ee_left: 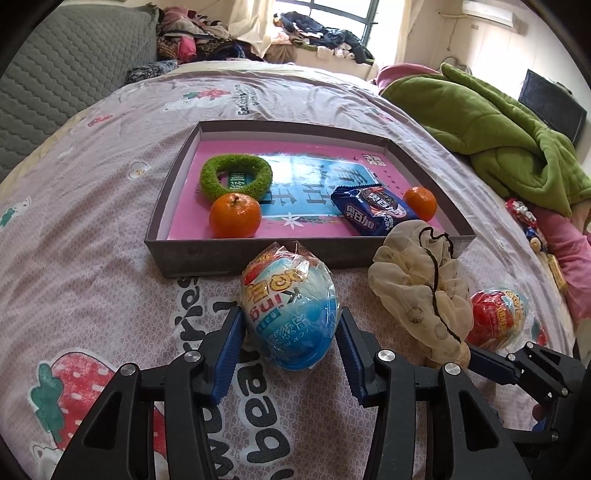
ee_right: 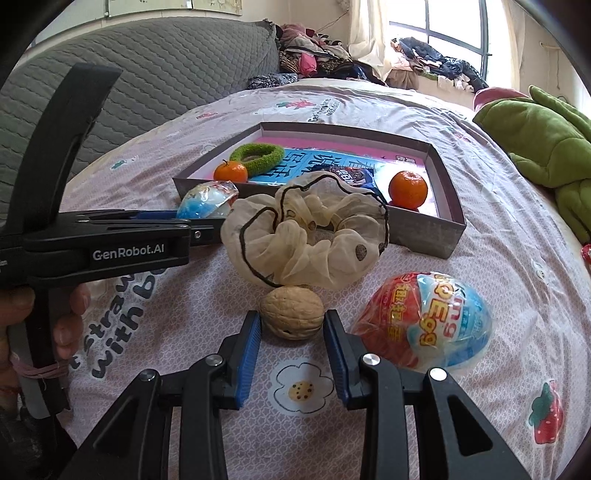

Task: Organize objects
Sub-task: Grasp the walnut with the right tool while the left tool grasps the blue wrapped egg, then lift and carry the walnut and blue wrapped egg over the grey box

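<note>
My left gripper point(ee_left: 290, 325) is open around a blue toy egg point(ee_left: 291, 314) lying on the bed, pads beside it. My right gripper point(ee_right: 292, 325) is open around a walnut point(ee_right: 291, 312), pads close to its sides. A cream scrunchie point(ee_right: 306, 236) lies just beyond the walnut; it also shows in the left wrist view point(ee_left: 421, 291). A red and blue toy egg point(ee_right: 424, 319) lies right of my right gripper. The grey tray point(ee_left: 236, 256) holds a green scrunchie point(ee_left: 236, 177), two oranges point(ee_left: 235, 216) point(ee_left: 420, 202) and a biscuit pack point(ee_left: 373, 214).
The bed has a pink printed sheet point(ee_left: 92, 258). A green blanket point(ee_left: 498, 140) is heaped at the right. A grey headboard point(ee_right: 147, 81) stands at the left. Clothes point(ee_left: 317, 33) are piled by the window. Small wrapped items point(ee_left: 524, 218) lie at the right edge.
</note>
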`<state>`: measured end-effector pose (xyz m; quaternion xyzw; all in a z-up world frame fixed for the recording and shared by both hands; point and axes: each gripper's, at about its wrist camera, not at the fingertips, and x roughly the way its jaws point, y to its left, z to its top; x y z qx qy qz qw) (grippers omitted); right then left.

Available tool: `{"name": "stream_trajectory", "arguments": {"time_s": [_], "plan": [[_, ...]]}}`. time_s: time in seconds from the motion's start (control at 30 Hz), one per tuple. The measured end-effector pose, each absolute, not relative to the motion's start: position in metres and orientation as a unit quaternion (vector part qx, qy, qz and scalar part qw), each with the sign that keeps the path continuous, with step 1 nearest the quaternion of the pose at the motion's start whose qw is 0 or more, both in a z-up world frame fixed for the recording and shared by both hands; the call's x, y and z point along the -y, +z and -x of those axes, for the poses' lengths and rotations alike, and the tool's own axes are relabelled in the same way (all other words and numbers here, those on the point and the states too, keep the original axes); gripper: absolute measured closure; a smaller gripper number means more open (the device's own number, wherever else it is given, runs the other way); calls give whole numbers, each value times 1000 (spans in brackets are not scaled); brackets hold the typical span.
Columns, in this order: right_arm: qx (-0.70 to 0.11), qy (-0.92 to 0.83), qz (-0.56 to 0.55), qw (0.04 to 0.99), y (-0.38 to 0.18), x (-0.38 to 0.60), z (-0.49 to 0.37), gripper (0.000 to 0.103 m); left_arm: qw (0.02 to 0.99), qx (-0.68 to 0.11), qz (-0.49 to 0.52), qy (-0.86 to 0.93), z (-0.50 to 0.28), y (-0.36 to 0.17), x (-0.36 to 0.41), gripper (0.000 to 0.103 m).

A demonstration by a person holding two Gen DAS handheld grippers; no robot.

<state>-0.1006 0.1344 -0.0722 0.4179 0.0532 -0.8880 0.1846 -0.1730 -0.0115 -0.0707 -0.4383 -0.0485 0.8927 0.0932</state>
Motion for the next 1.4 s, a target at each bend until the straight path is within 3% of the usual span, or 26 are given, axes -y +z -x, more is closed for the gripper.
{"name": "stream_trajectory", "arguments": {"time_s": [0.7, 1.4], "plan": [[-23, -900, -389, 197, -44, -145, 87, 68, 99, 44, 399, 910, 146, -37, 16, 53], [-19, -928, -324, 180, 18, -166, 95, 68, 95, 35, 344, 933, 131, 15, 16, 53]]}}
